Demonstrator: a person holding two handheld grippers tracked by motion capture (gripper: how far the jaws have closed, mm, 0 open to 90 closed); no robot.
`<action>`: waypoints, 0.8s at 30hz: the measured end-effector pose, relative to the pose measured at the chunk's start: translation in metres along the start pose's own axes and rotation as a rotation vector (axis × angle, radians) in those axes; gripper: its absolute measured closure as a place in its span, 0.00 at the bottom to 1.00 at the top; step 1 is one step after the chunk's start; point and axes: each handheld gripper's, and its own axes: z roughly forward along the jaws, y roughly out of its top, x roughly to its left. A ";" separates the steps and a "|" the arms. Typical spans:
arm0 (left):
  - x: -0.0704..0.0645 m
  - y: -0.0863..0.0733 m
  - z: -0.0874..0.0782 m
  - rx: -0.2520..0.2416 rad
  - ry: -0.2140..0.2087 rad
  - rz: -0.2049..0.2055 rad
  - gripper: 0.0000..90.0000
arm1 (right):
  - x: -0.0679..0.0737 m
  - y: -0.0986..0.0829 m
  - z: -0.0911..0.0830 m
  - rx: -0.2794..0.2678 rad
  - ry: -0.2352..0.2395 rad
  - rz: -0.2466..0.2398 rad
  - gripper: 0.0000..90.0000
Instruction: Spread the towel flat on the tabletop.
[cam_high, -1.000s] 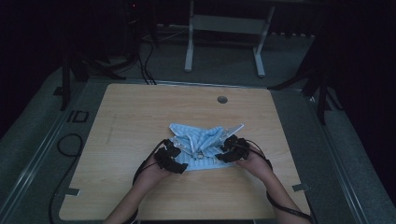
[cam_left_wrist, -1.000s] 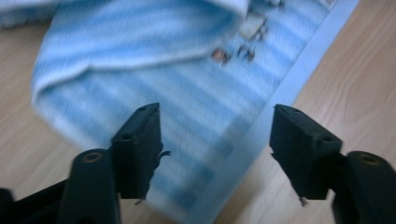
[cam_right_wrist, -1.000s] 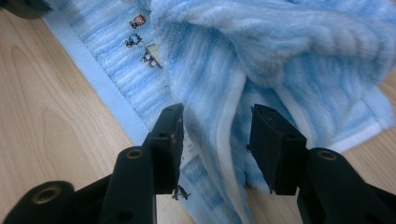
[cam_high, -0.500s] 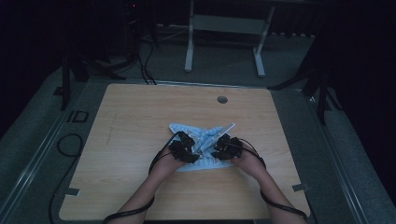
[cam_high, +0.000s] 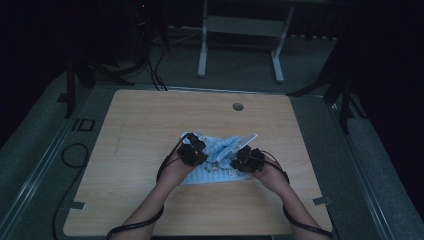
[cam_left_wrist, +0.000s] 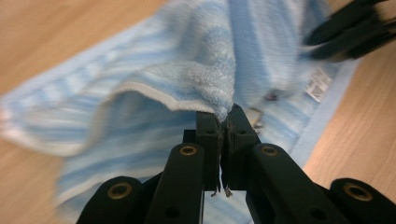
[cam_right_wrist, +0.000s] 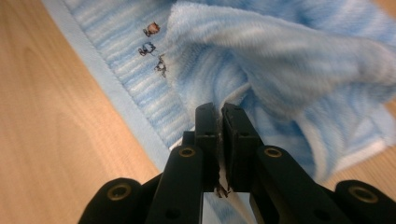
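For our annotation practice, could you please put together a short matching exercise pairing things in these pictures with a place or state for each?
Column one:
1. left gripper
2. white label
3. round hole
4. dark embroidery

Column two:
A. in the table top near its far edge
B. on the towel just inside its pale border
C. shut on a raised fold of towel
D. at the towel's edge, below the right gripper

Pairs: 1-C, 2-D, 3-A, 4-B
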 end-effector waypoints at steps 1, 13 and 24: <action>0.003 -0.001 -0.003 0.001 0.006 -0.002 0.96 | 0.001 -0.002 -0.004 -0.008 -0.003 0.003 0.94; 0.033 -0.015 -0.040 0.006 0.110 -0.044 0.96 | 0.006 -0.035 -0.065 -0.103 -0.071 0.026 0.94; 0.054 -0.046 -0.030 0.080 0.099 -0.109 0.96 | 0.027 -0.089 -0.091 -0.128 -0.065 0.068 0.94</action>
